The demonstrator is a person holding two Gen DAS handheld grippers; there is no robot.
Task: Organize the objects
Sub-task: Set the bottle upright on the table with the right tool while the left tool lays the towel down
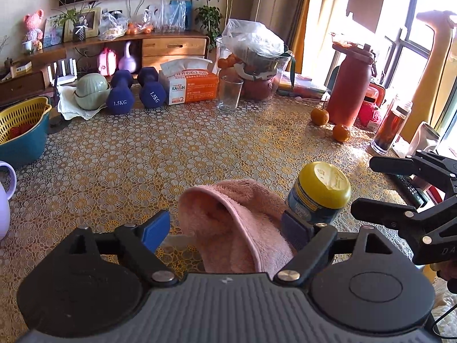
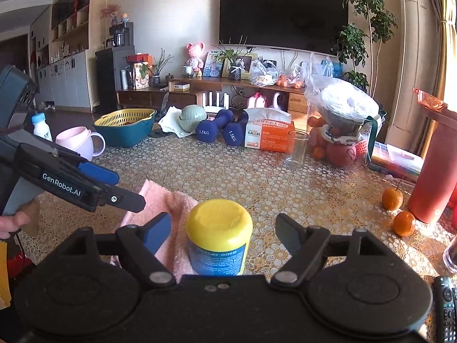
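Note:
A pink towel (image 1: pixel 231 225) lies folded on the patterned table, between the open fingers of my left gripper (image 1: pixel 228 228). It also shows in the right wrist view (image 2: pixel 168 205). A blue jar with a yellow lid (image 1: pixel 320 191) stands just right of the towel. In the right wrist view the jar (image 2: pixel 218 240) stands upright between the open fingers of my right gripper (image 2: pixel 225 234), touching neither finger. The left gripper (image 2: pixel 111 188) shows at the left of that view, and the right gripper (image 1: pixel 380 188) at the right edge of the left wrist view.
At the back stand two blue dumbbells (image 1: pixel 134 91), a tissue pack (image 1: pixel 191 83), a clear glass (image 1: pixel 229 93), a bagged fruit bowl (image 1: pixel 257 57) and a yellow-and-teal basket (image 1: pixel 22 125). A red bottle (image 1: pixel 351 85), two oranges (image 1: pixel 328 123) and a remote (image 2: pixel 445 308) are at the right. A pink cup (image 2: pixel 78 143) is at the left.

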